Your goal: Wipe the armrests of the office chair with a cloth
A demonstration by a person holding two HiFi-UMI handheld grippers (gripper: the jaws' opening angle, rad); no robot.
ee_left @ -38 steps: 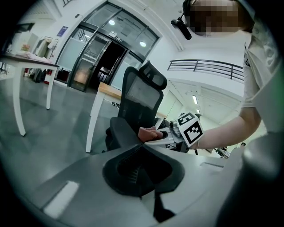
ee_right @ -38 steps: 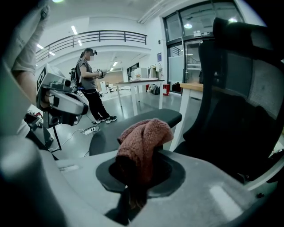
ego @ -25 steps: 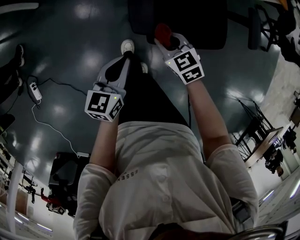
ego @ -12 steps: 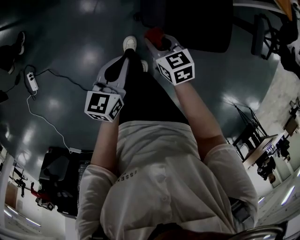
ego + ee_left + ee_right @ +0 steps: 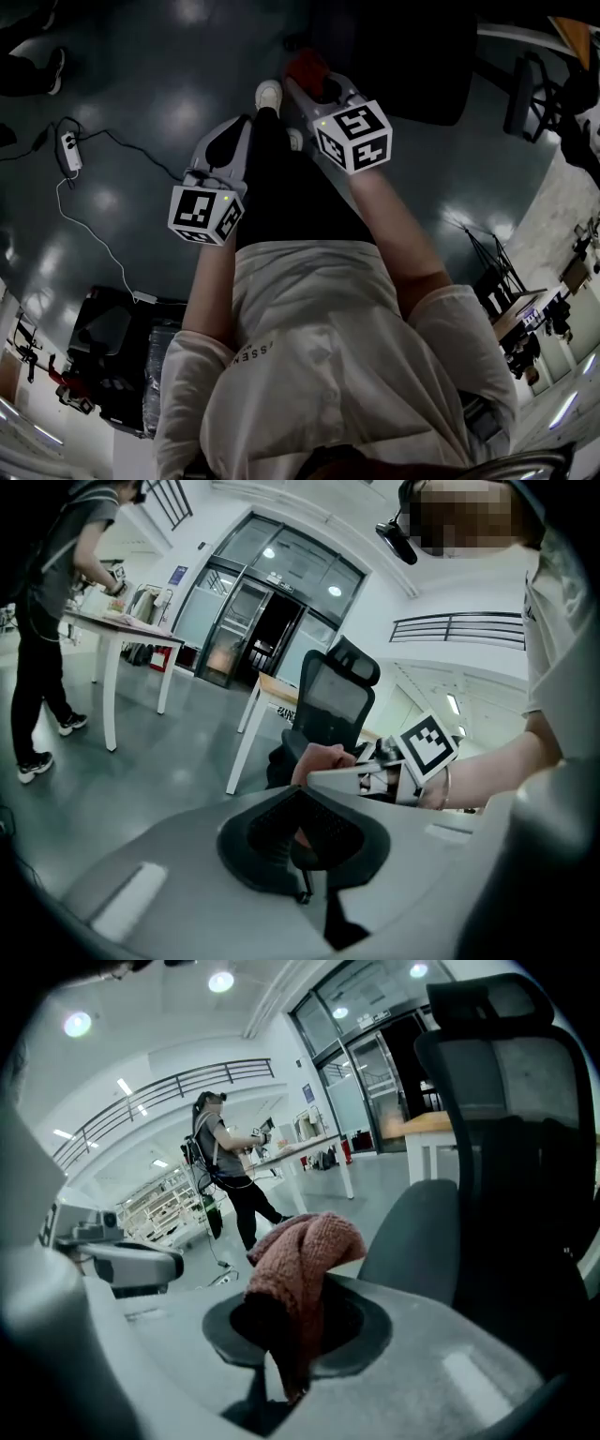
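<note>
In the head view my right gripper (image 5: 319, 86) is held out in front of me, shut on a red knitted cloth (image 5: 304, 67). The black office chair (image 5: 403, 47) is just beyond it. The right gripper view shows the cloth (image 5: 302, 1258) bunched up and hanging from the jaws, with the chair's mesh back (image 5: 506, 1091) and seat (image 5: 417, 1227) close behind it. My left gripper (image 5: 246, 124) hangs lower to the left, shut on nothing and apart from the chair. The armrests cannot be made out.
A power strip (image 5: 66, 145) with a white cable lies on the dark floor at the left. A black case (image 5: 112, 337) stands behind me on the left. A person (image 5: 47, 621) works at a white table (image 5: 117, 630). Folded stands (image 5: 497, 267) are at the right.
My right gripper with the cloth has drifted a little to the left. The floor has slid under the head view and the chair is slightly closer. The left gripper has kept its place.
</note>
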